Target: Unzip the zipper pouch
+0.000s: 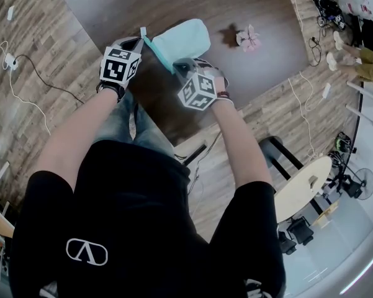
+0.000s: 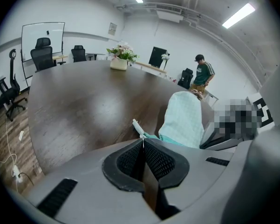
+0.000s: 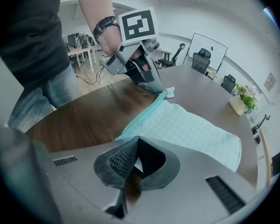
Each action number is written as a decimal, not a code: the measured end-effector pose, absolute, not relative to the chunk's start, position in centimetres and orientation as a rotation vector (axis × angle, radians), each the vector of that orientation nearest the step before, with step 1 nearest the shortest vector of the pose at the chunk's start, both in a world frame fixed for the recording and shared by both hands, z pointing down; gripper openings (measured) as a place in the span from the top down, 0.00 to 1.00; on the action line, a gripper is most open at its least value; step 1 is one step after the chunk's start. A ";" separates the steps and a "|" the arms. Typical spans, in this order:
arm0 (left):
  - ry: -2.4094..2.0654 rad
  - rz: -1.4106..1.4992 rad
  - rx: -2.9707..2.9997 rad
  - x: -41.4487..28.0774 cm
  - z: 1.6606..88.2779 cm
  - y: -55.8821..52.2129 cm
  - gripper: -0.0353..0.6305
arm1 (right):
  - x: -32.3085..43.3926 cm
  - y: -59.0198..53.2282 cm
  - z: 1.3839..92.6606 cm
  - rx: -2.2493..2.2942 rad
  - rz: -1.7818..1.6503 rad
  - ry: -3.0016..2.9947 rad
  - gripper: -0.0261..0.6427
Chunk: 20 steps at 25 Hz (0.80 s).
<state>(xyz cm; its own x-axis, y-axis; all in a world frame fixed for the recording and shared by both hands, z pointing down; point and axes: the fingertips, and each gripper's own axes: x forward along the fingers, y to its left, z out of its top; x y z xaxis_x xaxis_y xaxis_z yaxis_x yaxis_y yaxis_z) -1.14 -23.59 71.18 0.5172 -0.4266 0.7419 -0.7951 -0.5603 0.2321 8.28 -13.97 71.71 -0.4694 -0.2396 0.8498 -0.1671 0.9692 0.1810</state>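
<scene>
A pale teal zipper pouch hangs in the air above the dark wooden table, stretched between my two grippers. My left gripper is shut on the zipper pull; in the left gripper view its jaws meet on the pull, and a small white tab sticks out beyond them. The right gripper is shut on the pouch's near corner. In the right gripper view the pouch spreads out from my jaws, and its zipper edge runs up to the left gripper.
A small pot of pink flowers stands on the table beyond the pouch. A person stands at the far end of the room near office chairs. Cables lie on the wooden floor, and a round light table is at the right.
</scene>
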 end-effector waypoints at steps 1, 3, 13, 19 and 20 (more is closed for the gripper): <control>-0.976 0.859 2.197 -1.1 71.1 -23.2 0.94 | 8.3 -13.9 71.7 0.285 -0.087 -2.068 0.97; -0.952 0.852 2.202 -1.3 70.8 -22.3 0.94 | 8.2 -13.9 71.8 0.277 -0.086 -2.062 0.97; -0.860 0.694 2.370 -0.6 63.8 -19.5 0.93 | 8.3 -14.6 70.8 0.388 0.082 -2.033 0.96; -0.775 0.545 2.539 -0.2 55.2 -19.5 0.92 | 8.4 -16.6 61.2 0.761 0.196 -2.187 0.96; -0.766 0.519 2.559 -0.2 53.8 -19.5 0.93 | 8.7 -16.8 59.0 0.847 0.225 -2.218 0.96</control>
